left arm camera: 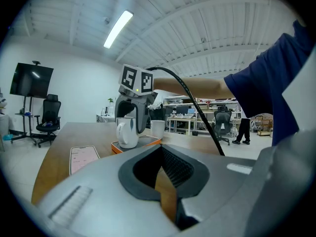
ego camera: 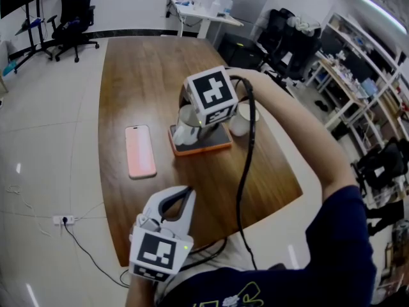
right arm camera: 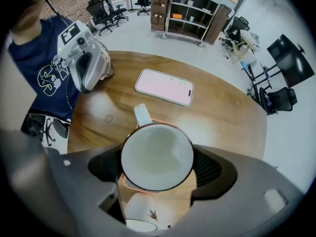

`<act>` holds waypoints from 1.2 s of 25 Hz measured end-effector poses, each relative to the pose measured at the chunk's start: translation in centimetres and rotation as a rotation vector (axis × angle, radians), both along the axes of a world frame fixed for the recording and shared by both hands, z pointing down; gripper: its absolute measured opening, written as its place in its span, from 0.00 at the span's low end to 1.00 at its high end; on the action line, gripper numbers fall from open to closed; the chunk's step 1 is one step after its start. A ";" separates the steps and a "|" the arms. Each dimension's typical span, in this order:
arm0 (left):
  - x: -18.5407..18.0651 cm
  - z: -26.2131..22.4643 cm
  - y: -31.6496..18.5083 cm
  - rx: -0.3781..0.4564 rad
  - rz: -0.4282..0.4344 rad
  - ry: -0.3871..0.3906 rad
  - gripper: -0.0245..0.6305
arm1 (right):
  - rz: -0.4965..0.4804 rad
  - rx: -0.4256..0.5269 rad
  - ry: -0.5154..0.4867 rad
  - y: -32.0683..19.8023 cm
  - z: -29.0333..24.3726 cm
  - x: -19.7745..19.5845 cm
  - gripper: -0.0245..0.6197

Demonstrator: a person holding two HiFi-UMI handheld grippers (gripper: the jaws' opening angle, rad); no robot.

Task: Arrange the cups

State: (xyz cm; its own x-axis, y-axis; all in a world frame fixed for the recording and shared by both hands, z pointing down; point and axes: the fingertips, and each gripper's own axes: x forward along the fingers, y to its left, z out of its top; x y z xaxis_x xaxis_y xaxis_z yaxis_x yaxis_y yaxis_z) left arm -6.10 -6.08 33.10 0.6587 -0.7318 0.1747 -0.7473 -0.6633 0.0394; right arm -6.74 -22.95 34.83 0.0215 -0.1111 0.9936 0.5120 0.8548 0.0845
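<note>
Right gripper [right arm camera: 158, 169]: clamped on 1 white mug [right arm camera: 157, 154] — on orange tray [ego camera: 220, 147].
Left gripper [left arm camera: 160, 154]: closed, empty — table's [ego camera: 140, 75] near edge.

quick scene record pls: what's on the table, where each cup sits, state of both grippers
surface: wooden table
tray: orange-rimmed, dark top, mid-table
phone: pink, lying flat, left of the tray in the head view
white mug: upright over the tray, handle toward the phone
second cup: white, on the table beside the tray
right gripper: pointing down, jaws closed on the white mug
left gripper: near table edge, jaws together, empty
</note>
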 end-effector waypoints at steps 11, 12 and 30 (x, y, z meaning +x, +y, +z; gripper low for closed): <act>-0.3 0.0 0.0 -0.004 -0.019 0.042 0.04 | 0.005 0.062 0.027 -0.4 2.0 0.8 0.77; -0.4 0.0 -0.1 -0.003 -0.020 0.044 0.04 | 0.020 0.054 0.019 -0.6 1.9 1.0 0.78; -0.4 -0.6 0.0 -0.028 -0.030 0.049 0.04 | 0.048 0.601 -0.952 8.4 -13.0 7.4 0.05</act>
